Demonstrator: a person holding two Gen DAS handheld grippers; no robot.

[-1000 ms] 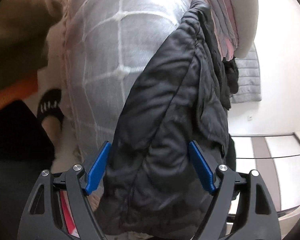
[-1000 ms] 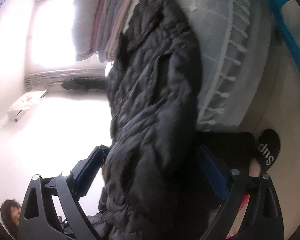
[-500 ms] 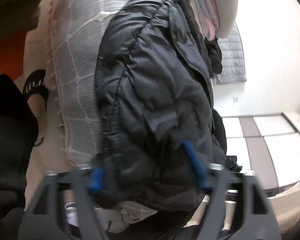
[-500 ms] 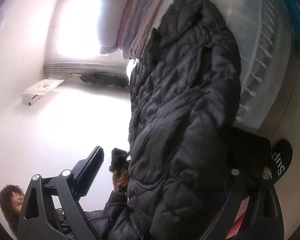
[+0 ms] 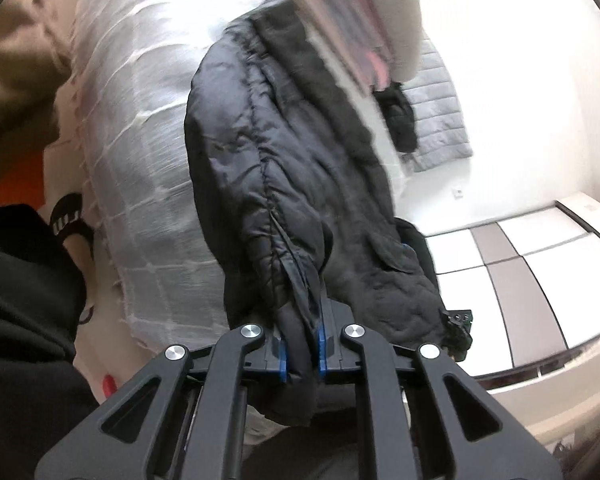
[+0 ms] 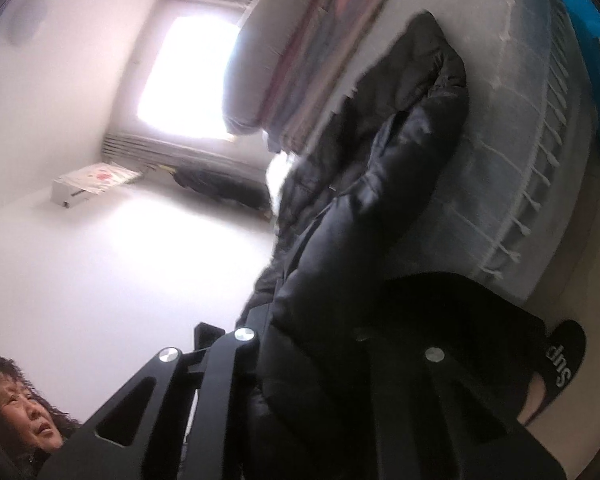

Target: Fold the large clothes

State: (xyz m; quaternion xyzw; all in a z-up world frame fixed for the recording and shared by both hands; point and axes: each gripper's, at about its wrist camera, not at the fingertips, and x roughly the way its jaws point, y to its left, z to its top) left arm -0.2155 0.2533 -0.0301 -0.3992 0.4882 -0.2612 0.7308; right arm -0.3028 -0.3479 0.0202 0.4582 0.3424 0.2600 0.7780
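Left gripper (image 5: 300, 350) and right gripper (image 6: 320, 344), jaws just closed, each pinching a bunched edge of the black puffer jacket (image 5: 284, 168), which trails across the white checked bedspread (image 5: 140, 168).

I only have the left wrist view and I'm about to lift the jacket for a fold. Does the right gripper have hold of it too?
Observer: Yes. The right gripper is shut on the black puffer jacket; its jaws have just been closing, with fabric bunched between them.
Operator: Anyone or anything close on that side?
Observer: A person's head shows low at the lower left edge of the right wrist view, beside the gripper.
Operator: And further out?
Observer: A white box lies near a bright window.
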